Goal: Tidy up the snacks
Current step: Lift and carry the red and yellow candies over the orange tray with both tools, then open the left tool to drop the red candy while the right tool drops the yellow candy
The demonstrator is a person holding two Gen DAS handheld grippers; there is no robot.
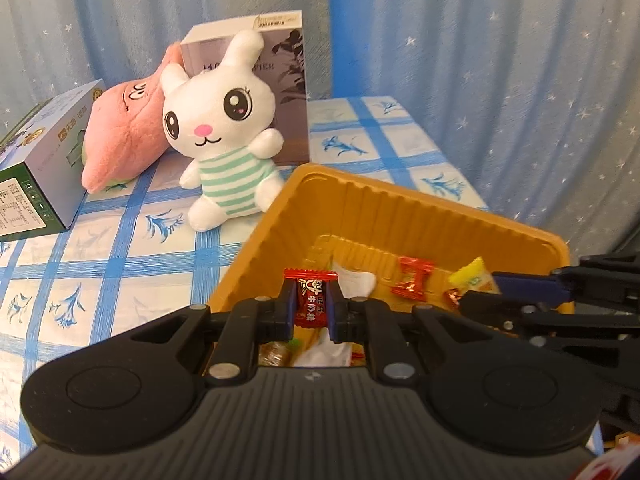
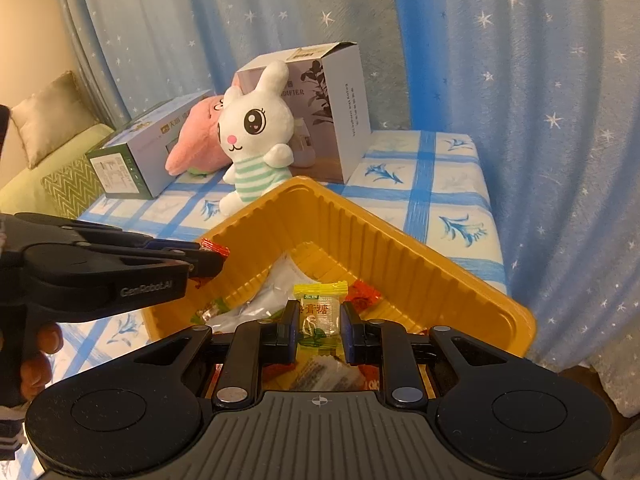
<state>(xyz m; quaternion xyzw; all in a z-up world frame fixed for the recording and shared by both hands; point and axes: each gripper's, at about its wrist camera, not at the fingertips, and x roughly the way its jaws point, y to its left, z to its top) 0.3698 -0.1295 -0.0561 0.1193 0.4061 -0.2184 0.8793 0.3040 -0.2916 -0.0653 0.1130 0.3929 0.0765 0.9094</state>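
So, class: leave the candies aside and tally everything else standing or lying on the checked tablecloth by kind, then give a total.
Plush toys: 2, white rabbit and pink plush
Cardboard boxes: 2, humidifier box, green-ended box
Yellow trays: 1
Total: 5

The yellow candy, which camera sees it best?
The right wrist view. The yellow candy sits front and centre there, pinched in the right gripper, with its label facing the camera. The left wrist view shows only the same candy's yellow end poking out at the side, over the orange tray.
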